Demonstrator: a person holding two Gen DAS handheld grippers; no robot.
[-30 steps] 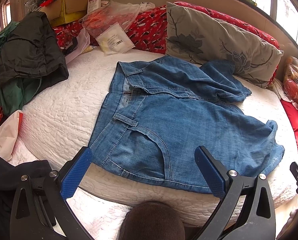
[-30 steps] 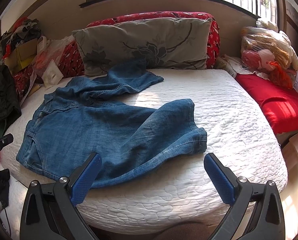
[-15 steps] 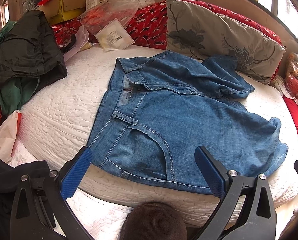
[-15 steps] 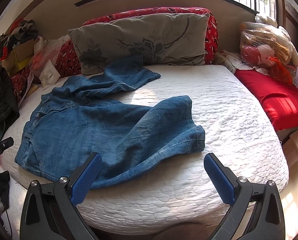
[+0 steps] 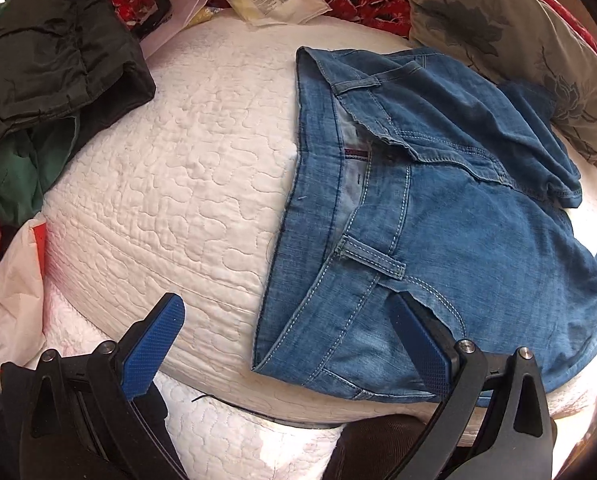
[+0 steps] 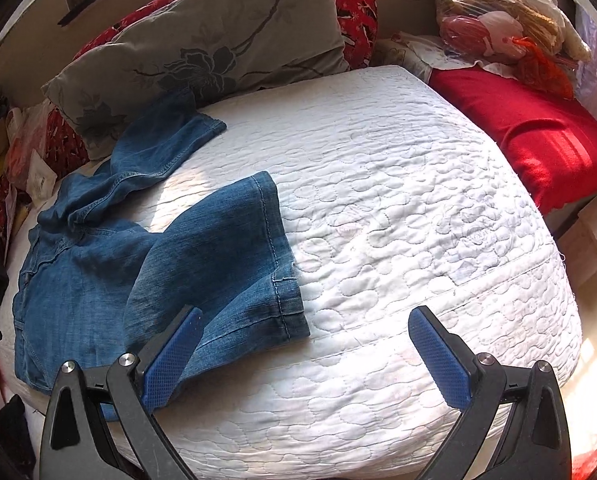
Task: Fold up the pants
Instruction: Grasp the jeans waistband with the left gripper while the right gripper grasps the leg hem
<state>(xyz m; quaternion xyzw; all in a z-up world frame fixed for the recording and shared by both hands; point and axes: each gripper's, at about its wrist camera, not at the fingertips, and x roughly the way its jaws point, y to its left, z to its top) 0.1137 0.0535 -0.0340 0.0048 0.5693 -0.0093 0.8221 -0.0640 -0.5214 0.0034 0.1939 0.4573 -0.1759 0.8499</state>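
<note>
- The left gripper (image 5: 286, 344), black-framed with blue textured pads, had its jaws spread wide and held nothing. Its right pad lay low over the near waistband corner of the pants; whether it touched the cloth could not be told.
- The right gripper (image 6: 306, 354) also had its jaws spread wide and held nothing. Its left pad sat just over the near edge of one pant leg, close to the hem.
- The blue denim pants (image 5: 438, 248) lay loosely spread on the white quilted mattress (image 6: 398, 220), waistband toward the left gripper and legs running toward the right. One leg bunched back toward the pillow; the other lay flat with its stitched hem (image 6: 276, 256) showing.
- Judged by look, the denim would be soft and limp but fairly heavy. It should drape and sag when lifted, and would not slip easily from textured pads. The thick waistband corner and the doubled hem seemed the firmest places to pinch.
- A grey flower-printed pillow (image 6: 218, 36) pressed against the far leg and could snag it.
- A pile of dark and green clothing (image 5: 46, 64) sat at the mattress's left side, well apart from the pants.
- A red blanket (image 6: 538, 136) lay beyond the right edge, clear of the work.
</note>
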